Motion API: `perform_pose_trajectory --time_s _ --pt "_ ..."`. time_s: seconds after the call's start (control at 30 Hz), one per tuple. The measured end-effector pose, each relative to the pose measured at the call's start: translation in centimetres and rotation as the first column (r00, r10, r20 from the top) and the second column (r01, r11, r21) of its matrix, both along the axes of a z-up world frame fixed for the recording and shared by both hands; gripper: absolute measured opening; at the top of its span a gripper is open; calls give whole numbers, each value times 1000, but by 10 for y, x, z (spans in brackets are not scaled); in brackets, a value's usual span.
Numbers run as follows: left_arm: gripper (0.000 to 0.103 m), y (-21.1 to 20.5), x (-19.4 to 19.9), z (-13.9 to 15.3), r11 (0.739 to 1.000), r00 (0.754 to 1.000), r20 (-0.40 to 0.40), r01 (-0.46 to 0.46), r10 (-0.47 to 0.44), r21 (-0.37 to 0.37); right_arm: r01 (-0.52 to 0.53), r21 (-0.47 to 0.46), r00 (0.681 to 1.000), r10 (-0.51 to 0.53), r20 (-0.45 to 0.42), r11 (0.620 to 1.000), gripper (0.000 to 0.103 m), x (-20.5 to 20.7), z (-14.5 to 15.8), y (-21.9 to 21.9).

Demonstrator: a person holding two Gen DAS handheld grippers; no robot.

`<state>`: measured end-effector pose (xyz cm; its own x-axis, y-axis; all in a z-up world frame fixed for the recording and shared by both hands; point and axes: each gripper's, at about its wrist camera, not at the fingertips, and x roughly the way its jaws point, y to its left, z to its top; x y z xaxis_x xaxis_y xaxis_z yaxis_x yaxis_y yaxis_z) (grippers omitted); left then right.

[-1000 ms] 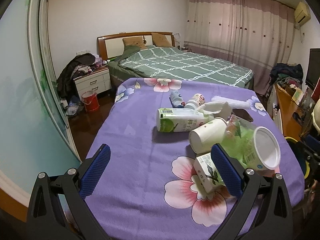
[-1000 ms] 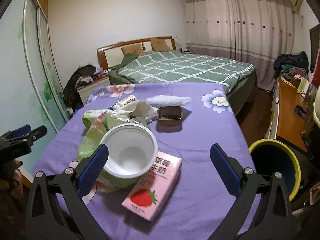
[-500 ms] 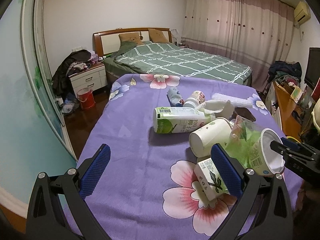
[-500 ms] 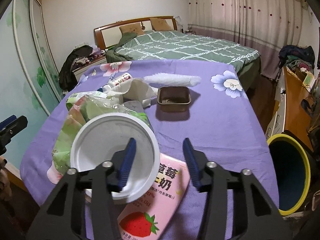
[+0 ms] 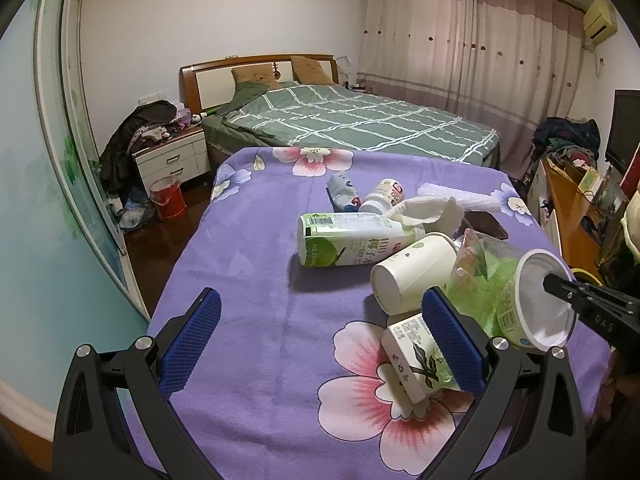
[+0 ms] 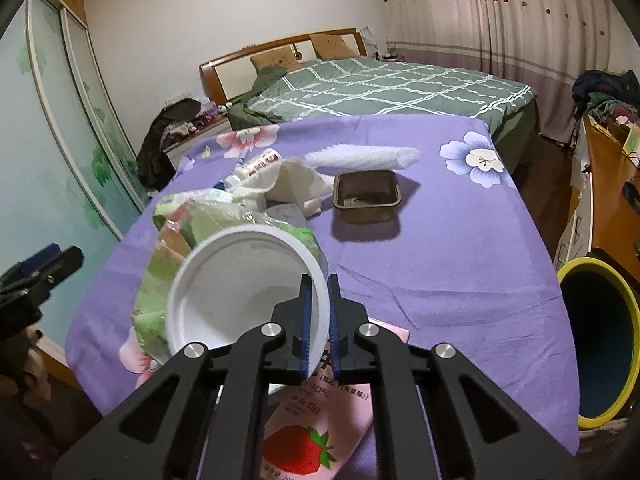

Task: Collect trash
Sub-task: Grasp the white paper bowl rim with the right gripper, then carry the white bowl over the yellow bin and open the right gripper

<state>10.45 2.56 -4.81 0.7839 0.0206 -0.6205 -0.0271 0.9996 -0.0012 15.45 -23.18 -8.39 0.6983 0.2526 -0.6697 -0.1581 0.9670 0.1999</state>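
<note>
Closing fast over the last second, the right tongs (image 6: 318, 320) have just come together on the rim of the white yogurt cup (image 6: 240, 292), one pad inside the mouth and one outside; a second ago that cup lay free between wide-spread pads. Right under them lies a pink strawberry milk carton (image 6: 304, 436). Off to their right, down on the floor, stands the yellow-rimmed bin (image 6: 600, 340). The left tongs (image 5: 320, 344) hang spread apart and empty, a small green-leaf carton (image 5: 416, 356) by their right pad. Beyond them lie a tipped paper cup (image 5: 412, 268), a crinkled green wrapper (image 5: 476, 276) and a green-and-white drink carton (image 5: 352, 240), with a brown tray (image 6: 366, 196) farther off. I'd call this the grasp just made. Next, lift the cup clear and swing it right over the bin.
</note>
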Motion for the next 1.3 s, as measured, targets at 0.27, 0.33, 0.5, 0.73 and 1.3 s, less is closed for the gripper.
perform_pose_trajectory --time_s 0.27,0.33,0.5,0.73,1.3 --pt "99 -11 -4 1 1000 1000 5 29 -29 7 39 51 998 -42 54 998 7 -16 22 -22" --pt "99 -15 -4 0 999 999 5 39 -39 9 66 55 995 -69 66 996 7 -20 25 -34" --pt "99 -28 -5 0 998 998 6 70 -70 10 194 60 977 -199 78 979 7 -30 28 -83" --pt "99 -56 -8 -1 991 991 3 134 -134 22 426 57 902 -429 51 903 7 -48 14 -172" --pt "99 -148 -30 -14 946 947 -57 319 -316 58 651 -54 746 -651 -138 757 21 -37 -81 -277"
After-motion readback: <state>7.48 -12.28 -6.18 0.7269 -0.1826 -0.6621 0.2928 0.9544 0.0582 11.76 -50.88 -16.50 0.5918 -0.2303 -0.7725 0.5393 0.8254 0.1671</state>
